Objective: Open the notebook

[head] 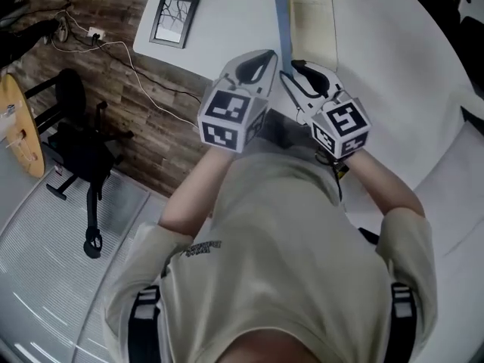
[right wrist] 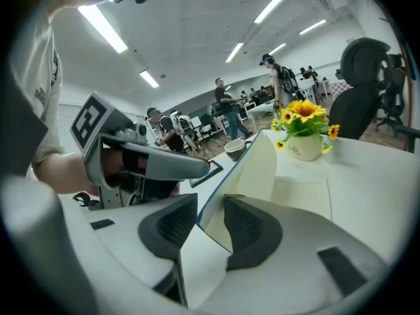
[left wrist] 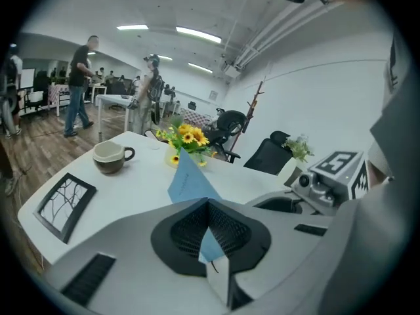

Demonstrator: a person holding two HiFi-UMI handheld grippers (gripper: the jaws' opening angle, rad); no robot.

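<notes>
The notebook lies on the white table (head: pixel 393 66) with its cream pages (head: pixel 314 32) showing and its blue cover (head: pixel 282 21) lifted upright. My left gripper (head: pixel 268 57) is shut on the cover's near edge. In the left gripper view the blue cover (left wrist: pixel 190 179) rises from between the pressed pads of the left gripper (left wrist: pixel 210 227). My right gripper (head: pixel 293 70) sits just right of it. In the right gripper view the cover (right wrist: pixel 252 169) stands between the pads of the right gripper (right wrist: pixel 210 212), which are apart, with table showing in the gap.
A framed picture (head: pixel 174 20) lies at the table's left corner. A cup (left wrist: pixel 110 156) and a vase of sunflowers (right wrist: pixel 303 136) stand farther back. An office chair (head: pixel 79 142) and cables are on the floor to the left. People stand in the room behind.
</notes>
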